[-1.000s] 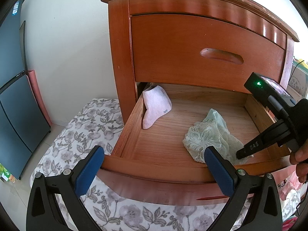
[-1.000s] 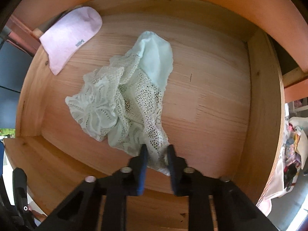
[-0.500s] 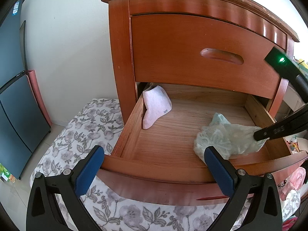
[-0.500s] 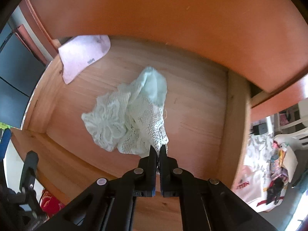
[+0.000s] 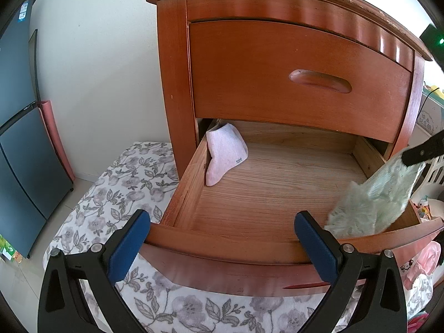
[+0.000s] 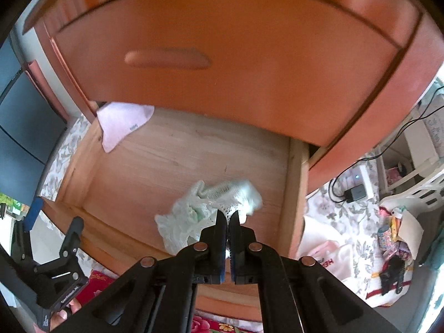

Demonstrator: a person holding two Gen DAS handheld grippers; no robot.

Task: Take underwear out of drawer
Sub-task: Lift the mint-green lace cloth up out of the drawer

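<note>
The pale green lace underwear point(image 6: 205, 211) hangs bunched from my right gripper point(image 6: 228, 216), which is shut on its edge above the open lower drawer point(image 6: 177, 166). In the left wrist view the underwear point(image 5: 371, 202) dangles over the drawer's right front corner, pinched by a black finger point(image 5: 421, 152) at the right edge. My left gripper point(image 5: 222, 238) stands open in front of the drawer's front panel point(image 5: 222, 238), holding nothing.
A pink sock point(image 5: 224, 152) leans in the drawer's back left corner. The upper drawer point(image 5: 291, 75) of the wooden nightstand is closed. A floral bedsheet point(image 5: 111, 199) lies below and left. A white basket point(image 6: 416, 191), cables and clutter sit at the right.
My right gripper closed on the underwear's edge and lifted it off the drawer floor, up and to the right. The left gripper and the sock stayed put.
</note>
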